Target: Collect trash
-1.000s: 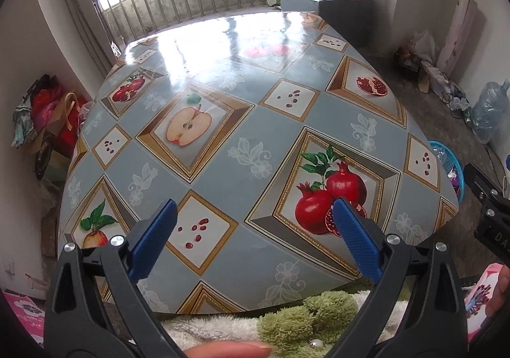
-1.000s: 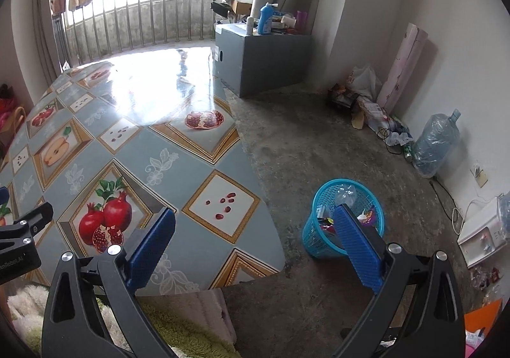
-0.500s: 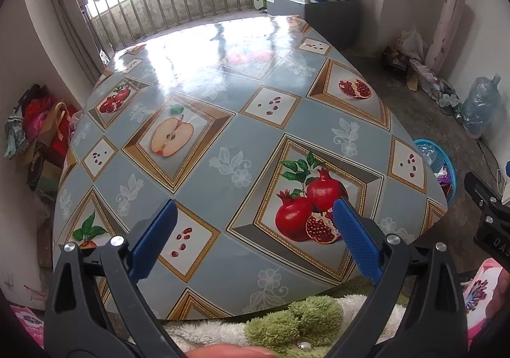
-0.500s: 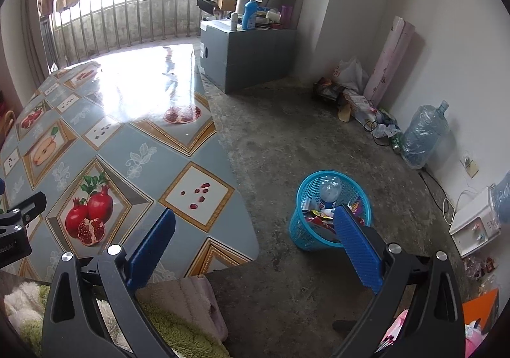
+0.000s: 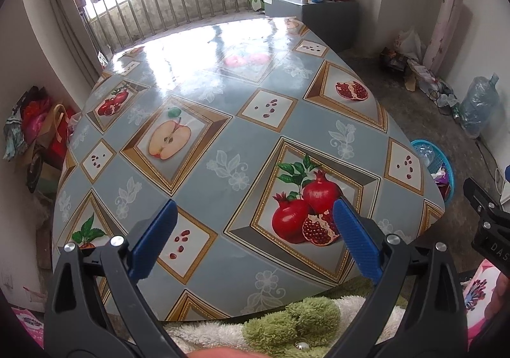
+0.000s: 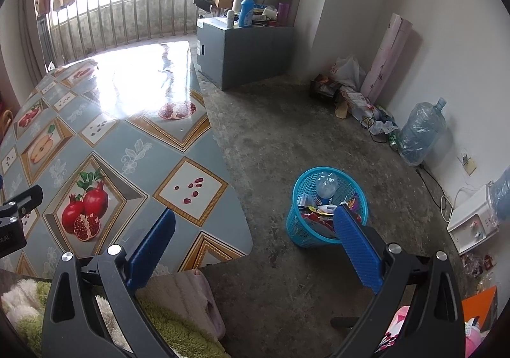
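A blue mesh trash basket (image 6: 328,208) stands on the concrete floor right of the table, holding a clear plastic bottle (image 6: 325,186) and several wrappers. Its rim (image 5: 428,151) peeks past the table's right edge in the left wrist view. My right gripper (image 6: 255,241) is open and holds nothing, raised above the floor between the table corner and the basket. My left gripper (image 5: 255,238) is open too, with nothing between its blue pads, over the near edge of the fruit-print table (image 5: 223,141). No loose trash shows on the tabletop.
A grey cabinet (image 6: 245,52) with bottles stands at the back. Bags and a pink roll (image 6: 387,55) lean on the right wall beside a water jug (image 6: 420,132). A white appliance (image 6: 471,221) sits far right. A green fluffy garment (image 5: 293,323) lies below me.
Both grippers pulled back and rose slightly, so the table and basket appear farther away. Both stay open and hold nothing.
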Action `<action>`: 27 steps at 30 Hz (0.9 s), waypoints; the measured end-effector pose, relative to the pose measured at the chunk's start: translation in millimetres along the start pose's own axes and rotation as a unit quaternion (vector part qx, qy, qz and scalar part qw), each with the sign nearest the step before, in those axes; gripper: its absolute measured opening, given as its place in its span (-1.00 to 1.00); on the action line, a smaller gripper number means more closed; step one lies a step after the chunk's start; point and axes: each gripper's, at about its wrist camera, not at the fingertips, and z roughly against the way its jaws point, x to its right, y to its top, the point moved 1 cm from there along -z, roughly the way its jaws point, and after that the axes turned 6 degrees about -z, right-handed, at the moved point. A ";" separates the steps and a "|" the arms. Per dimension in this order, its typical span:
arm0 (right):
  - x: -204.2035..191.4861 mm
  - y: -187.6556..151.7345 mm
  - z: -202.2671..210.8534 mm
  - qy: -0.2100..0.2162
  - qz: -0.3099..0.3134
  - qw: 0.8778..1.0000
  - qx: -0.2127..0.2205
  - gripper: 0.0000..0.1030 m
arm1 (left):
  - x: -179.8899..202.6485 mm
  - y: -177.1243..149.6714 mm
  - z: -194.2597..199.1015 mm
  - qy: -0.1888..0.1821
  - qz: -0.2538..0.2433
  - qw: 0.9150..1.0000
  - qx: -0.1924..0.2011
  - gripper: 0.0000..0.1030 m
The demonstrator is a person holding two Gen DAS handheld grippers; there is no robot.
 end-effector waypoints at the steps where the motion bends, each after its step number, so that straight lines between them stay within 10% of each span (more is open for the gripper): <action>1: 0.1 -0.1 -0.1 0.000 0.000 1.000 0.000 0.88 | 0.3 -0.3 0.4 0.000 0.001 1.000 0.000 0.82; 27: 1.0 -2.4 -7.2 0.003 -0.004 1.000 -0.010 0.88 | -2.2 -4.3 -7.2 0.006 -0.008 1.000 -0.017 0.82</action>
